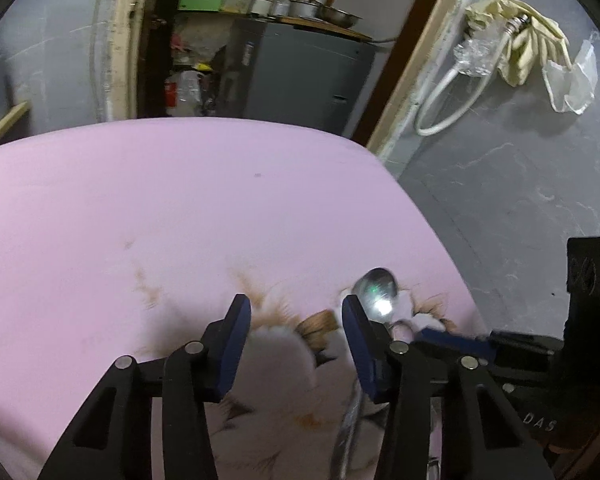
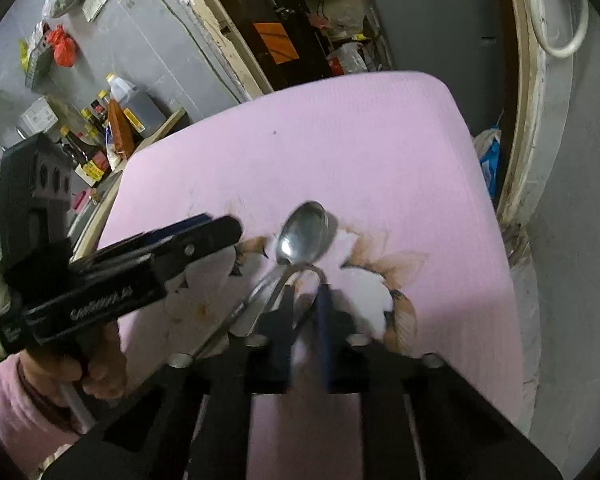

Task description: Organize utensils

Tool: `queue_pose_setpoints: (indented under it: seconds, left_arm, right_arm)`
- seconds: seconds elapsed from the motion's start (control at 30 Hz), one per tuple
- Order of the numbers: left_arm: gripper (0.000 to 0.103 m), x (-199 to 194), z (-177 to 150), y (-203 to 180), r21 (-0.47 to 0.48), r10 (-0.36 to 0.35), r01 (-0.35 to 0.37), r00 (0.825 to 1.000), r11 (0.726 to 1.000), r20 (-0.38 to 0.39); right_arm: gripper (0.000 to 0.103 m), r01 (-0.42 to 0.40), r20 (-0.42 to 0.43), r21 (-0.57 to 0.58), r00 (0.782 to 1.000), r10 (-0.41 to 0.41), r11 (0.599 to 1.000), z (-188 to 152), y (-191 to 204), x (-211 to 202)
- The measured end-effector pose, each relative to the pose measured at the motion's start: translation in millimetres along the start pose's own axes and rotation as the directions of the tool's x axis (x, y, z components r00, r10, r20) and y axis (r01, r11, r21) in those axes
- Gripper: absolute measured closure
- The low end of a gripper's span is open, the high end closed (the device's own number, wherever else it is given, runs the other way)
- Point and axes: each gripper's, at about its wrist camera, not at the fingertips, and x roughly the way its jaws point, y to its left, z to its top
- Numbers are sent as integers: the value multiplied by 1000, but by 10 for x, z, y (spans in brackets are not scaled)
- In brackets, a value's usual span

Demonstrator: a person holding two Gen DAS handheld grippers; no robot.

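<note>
I looked out over a pink cloth [image 1: 180, 208] printed with a furry animal picture, spread on the surface. Grey marbled wall panels [image 1: 520, 184] stood behind it, and a cream-framed doorway [image 1: 126, 40] opened onto a dim storeroom with a grey cabinet [image 1: 300, 76] carrying metal pots [image 1: 312, 10]. A white hose [image 1: 446, 100] hung looped on the wall (a pale rag bunched above it). Sauce bottles [image 2: 96, 124] crowded a side shelf.

"DAS" on right tongs [image 1: 452, 338] body.
</note>
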Motion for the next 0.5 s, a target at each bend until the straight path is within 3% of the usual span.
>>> queue_pose_setpoints:
  seconds: [0.3,0.5]
  left_arm:
    - [71,324,133,-224,78,-98,103,993,992,-72]
    - [91,411,166,-337,124,-115,129,987,984,-116]
  right_arm:
    - [100,-13,12,37,1000,13,999,-35,-182,-97]
    - [100,-26,16,72,1000,25,997,-34,-237,-136]
